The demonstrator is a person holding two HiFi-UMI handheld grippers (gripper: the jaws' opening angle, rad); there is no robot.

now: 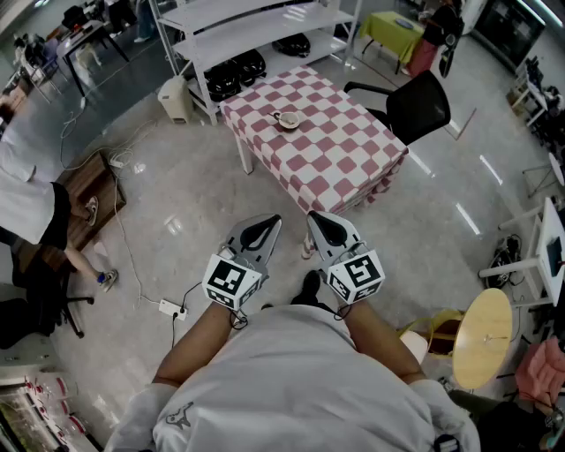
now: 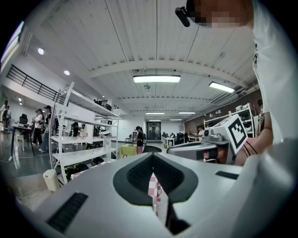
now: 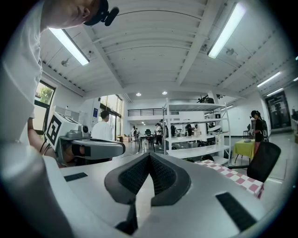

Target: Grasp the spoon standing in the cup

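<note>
Spoon count we cannot settle: the one cup (image 1: 286, 119) sits so small in the upper middle of the head view that a spoon in it cannot be told apart. We count one table (image 1: 340, 159) under a red-and-white checked cloth, with the cup near its far left corner. One black chair (image 1: 415, 104) stands at its right side and one white shelf rack (image 1: 256, 26) stands behind it.

We count two grippers, both low in the centre of the frame and well apart from the table. Our two bare forearms (image 1: 199, 344) reach forward from the body, side by side. They hold the left gripper (image 1: 267, 226) and the right gripper (image 1: 320, 222) level, tips aimed toward the table and marker cubes facing up.

In the left gripper view the dark pads (image 2: 139, 174) meet at their tips with nothing between them, and only a sliver of checked cloth shows behind. The right gripper view shows the same, its pads (image 3: 163, 176) pressed together and empty.
</note>
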